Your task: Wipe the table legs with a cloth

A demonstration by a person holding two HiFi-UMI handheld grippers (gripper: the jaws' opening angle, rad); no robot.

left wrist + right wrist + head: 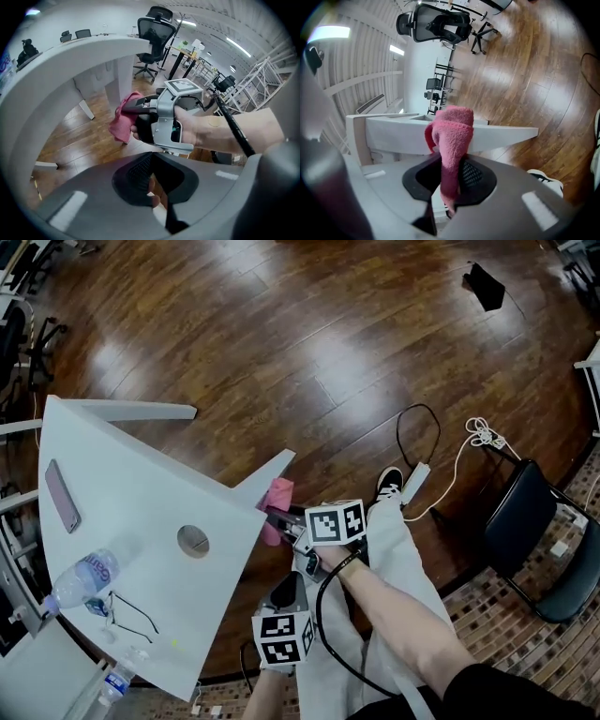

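Note:
A pink cloth (278, 505) hangs from my right gripper (277, 521), whose jaws are shut on it right beside the white table leg (268, 478) under the table's corner. In the right gripper view the cloth (452, 129) sticks up between the pads of the right gripper (449, 180), in front of the table leg (501, 133). My left gripper (286, 589) points down below the right one. In its own view the left gripper (154, 180) shows a narrow gap with nothing held. That view also shows the cloth (124, 122) and the table leg (124, 75).
On the white table (141, 484) lie a phone (62, 495), a water bottle (84, 579) and glasses (131, 615). The person's leg and shoe (389, 486) are beside the leg. A power strip with cables (417, 479) and a black chair (539, 531) stand to the right.

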